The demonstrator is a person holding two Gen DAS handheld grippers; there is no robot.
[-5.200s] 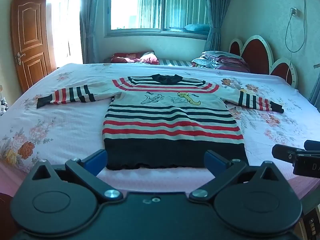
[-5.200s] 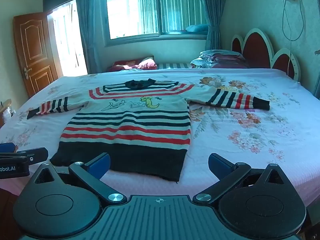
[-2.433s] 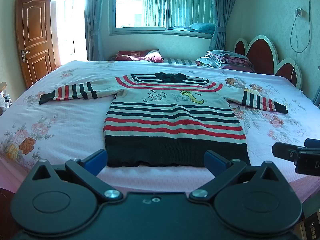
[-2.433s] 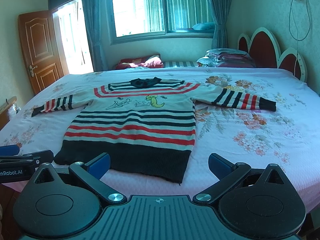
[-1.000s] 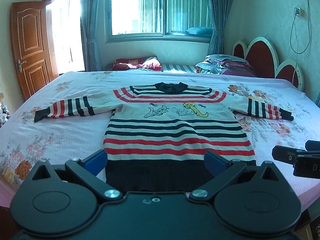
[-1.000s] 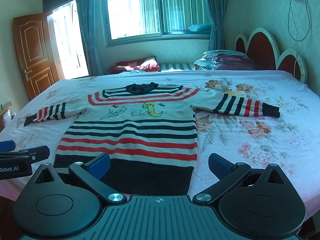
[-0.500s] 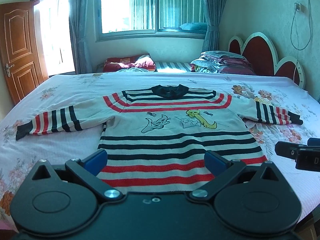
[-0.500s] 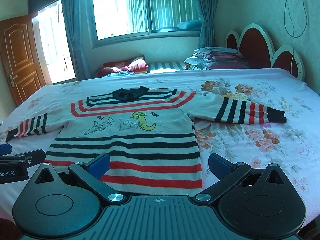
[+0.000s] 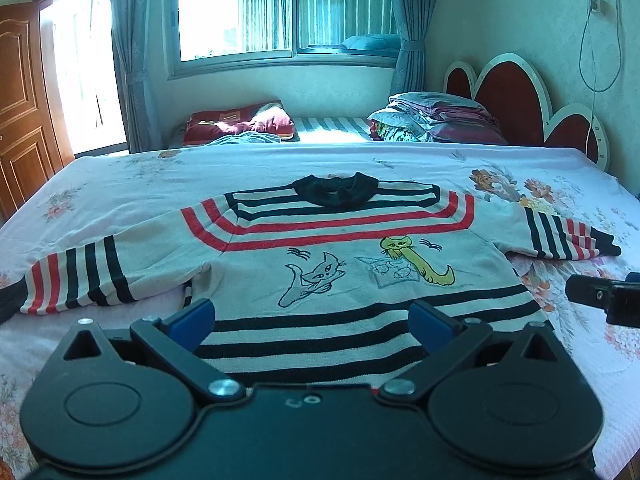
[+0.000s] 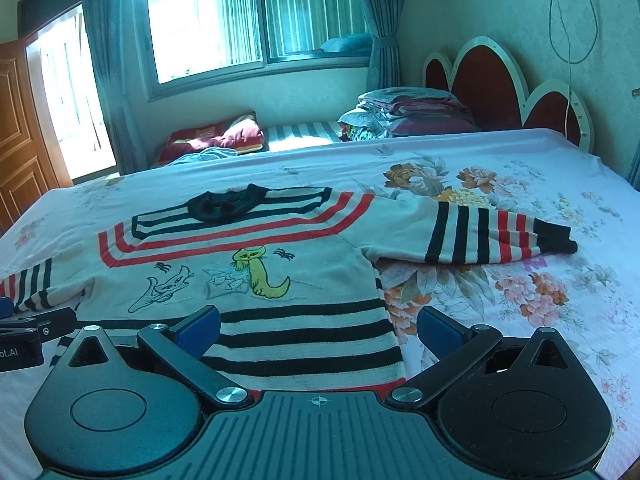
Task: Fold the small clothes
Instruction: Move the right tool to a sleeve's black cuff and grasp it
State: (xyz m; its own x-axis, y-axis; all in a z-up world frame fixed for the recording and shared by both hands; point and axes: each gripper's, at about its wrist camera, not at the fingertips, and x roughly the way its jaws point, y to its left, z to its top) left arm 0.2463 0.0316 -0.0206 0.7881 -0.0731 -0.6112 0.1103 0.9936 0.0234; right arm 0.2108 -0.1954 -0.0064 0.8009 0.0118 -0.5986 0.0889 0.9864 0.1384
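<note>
A small striped sweater (image 9: 344,248) with a black collar and two cartoon cats lies flat, face up, on the bed, sleeves spread out to both sides. It also shows in the right wrist view (image 10: 248,264). My left gripper (image 9: 312,318) is open and empty, hovering over the sweater's lower body. My right gripper (image 10: 318,324) is open and empty over the sweater's right side edge. The right sleeve (image 10: 480,236) stretches out to the right. The sweater's hem is hidden under both grippers.
The bed has a pink floral sheet (image 10: 520,296). A red pillow (image 9: 240,124) and a stack of folded bedding (image 9: 432,120) lie at the far side under the window. A red headboard (image 9: 520,108) stands at right, a wooden door (image 9: 20,112) at left.
Both grippers have moved forward over the bed, from beyond the hem to above the sweater's striped body. Both stay open. The sweater has not moved.
</note>
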